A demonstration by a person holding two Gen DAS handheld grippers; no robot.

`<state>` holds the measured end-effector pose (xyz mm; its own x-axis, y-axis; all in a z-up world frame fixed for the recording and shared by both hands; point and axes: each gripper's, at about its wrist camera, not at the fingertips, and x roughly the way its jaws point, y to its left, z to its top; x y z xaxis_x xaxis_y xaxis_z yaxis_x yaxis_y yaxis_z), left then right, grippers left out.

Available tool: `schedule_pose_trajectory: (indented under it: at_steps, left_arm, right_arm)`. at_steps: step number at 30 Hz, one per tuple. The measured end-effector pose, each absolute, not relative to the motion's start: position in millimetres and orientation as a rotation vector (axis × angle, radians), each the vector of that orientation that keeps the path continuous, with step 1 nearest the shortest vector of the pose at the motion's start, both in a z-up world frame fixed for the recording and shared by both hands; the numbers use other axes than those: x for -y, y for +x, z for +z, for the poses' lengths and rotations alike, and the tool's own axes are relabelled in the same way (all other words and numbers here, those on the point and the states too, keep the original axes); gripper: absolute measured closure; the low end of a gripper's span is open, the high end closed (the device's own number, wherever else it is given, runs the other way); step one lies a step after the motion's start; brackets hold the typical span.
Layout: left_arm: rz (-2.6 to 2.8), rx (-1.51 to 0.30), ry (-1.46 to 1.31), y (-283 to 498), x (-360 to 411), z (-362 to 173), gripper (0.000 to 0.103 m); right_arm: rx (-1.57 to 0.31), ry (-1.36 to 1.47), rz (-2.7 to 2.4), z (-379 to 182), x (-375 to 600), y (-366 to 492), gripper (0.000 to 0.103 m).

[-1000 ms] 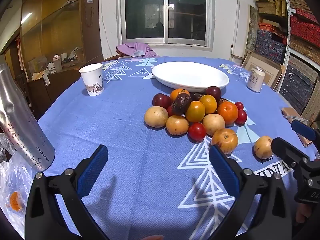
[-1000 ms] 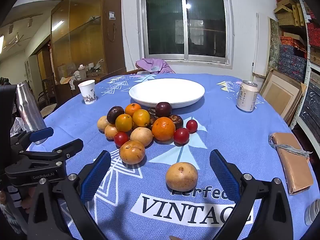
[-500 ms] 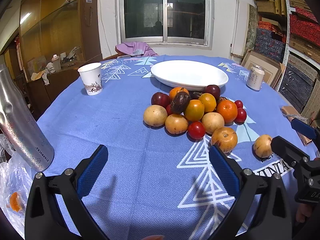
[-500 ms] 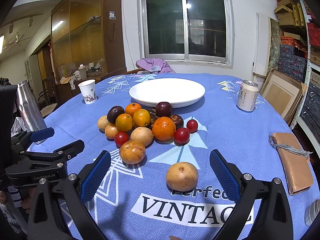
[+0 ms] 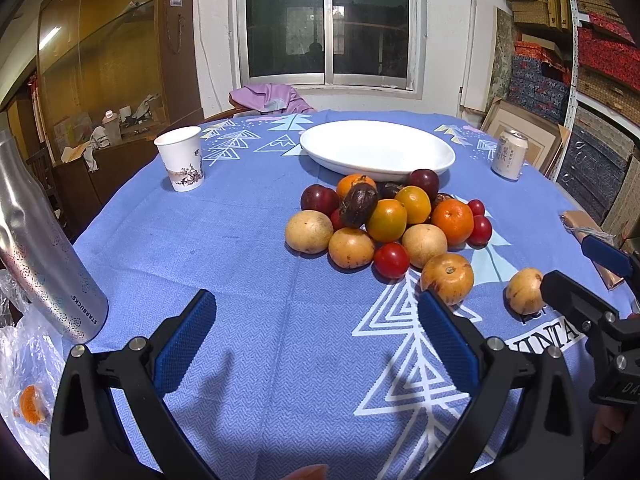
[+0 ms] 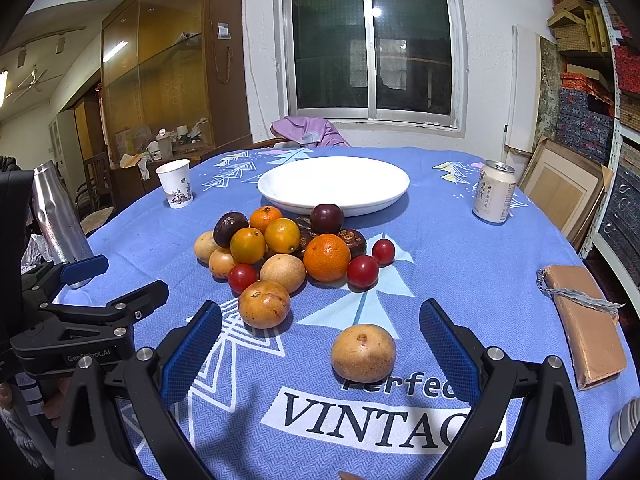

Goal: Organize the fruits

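Overhead, room light glares in the dark window [image 6: 374, 46] on the far white wall, and below its sill a purple cloth [image 6: 308, 130] hangs over a chair back at the far edge of the bench [image 5: 240, 240]. That bench is round and covered by a blue cloth printed with white and pale triangles and the word VINTAGE near the front edge. At its far middle sits a white plate [image 6: 334, 184], bare inside. Just in front of the plate, touching its near rim in places, lies the pile of fruit [image 6: 286, 248]: oranges, yellow-orange fruits, tan round ones, dark plums and small red tomatoes heaped together. One tan fruit [image 6: 363, 353] lies apart, nearer the front, beside the printed lettering. A paper cup [image 5: 180, 163] stands at the left, a drink can [image 6: 493, 192] at the right, a brown wrapped packet [image 6: 586, 322] at the right edge, and a silver bottle [image 5: 42, 256] with a clear plastic bag [image 5: 24, 364] at the near left. A wood and glass cabinet [image 6: 160, 80] fills the left wall; shelves of patterned boxes [image 5: 600, 40] line the right. The left gripper [image 5: 318, 344] hovers over bare cloth, jaws wide apart and holding nothing. The right gripper [image 6: 320, 350] is likewise spread wide, with the lone tan fruit between its blue pads but touching neither.
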<state>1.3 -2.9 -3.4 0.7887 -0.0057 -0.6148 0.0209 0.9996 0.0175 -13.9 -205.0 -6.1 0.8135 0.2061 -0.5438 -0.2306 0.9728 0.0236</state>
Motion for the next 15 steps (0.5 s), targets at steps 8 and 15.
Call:
schedule_pose_trajectory:
  at_steps: [8, 15]
  left_arm:
    - [-0.016, -0.662, 0.027, 0.9, 4.8, -3.6, 0.004]
    - [-0.017, -0.663, 0.028, 1.0, 5.4, -4.1, 0.004]
  right_arm:
    - [-0.575, -0.044, 0.233, -5.9, 205.0, -14.1, 0.003]
    - [-0.574, -0.044, 0.233, -5.8, 205.0, -14.1, 0.003]
